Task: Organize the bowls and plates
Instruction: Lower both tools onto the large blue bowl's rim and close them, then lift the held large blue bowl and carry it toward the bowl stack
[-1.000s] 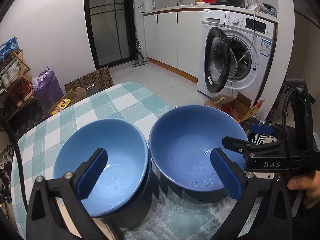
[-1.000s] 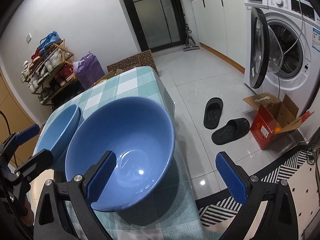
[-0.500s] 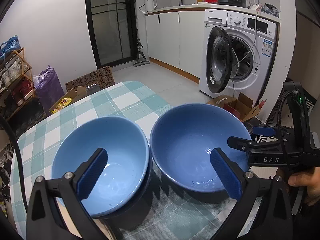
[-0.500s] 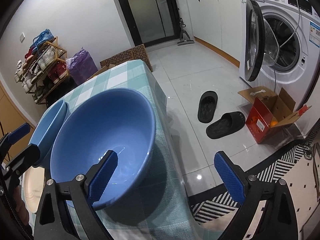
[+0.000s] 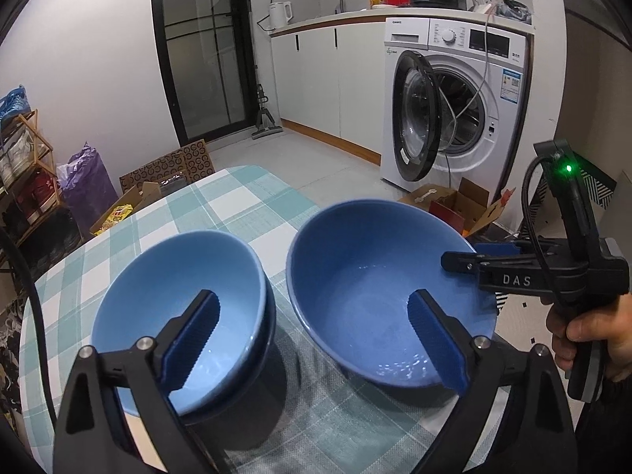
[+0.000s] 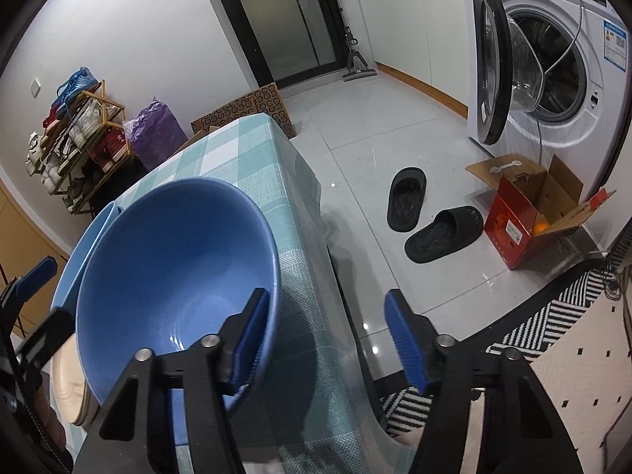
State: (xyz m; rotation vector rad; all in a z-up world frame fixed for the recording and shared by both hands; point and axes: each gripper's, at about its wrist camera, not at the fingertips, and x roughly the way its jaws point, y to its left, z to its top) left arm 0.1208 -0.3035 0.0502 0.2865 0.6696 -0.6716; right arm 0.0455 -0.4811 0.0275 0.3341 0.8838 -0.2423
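Two blue bowls side by side on checked desk (image 5: 245, 197). Dark blue bowl (image 5: 375, 276) at 3 o'clock of light blue bowl (image 5: 177, 296), rims near, gap between. Light blue bowl nested in a darker one underneath. Left tongs (image 5: 312, 339) wide, just been closing slightly, one finger over each bowl, gripping nothing. Right tongs (image 6: 328, 339) half-closed, just been closing, straddling dark blue bowl's rim at desk edge: left pad (image 6: 252, 335) inside against wall, right pad (image 6: 407, 339) clear outside at 3 o'clock, no squeeze yet. Cream plates (image 6: 69, 387) at 9 o'clock below bowl. Slippers (image 6: 426, 213) and cardboard box (image 6: 529, 213) on floor.
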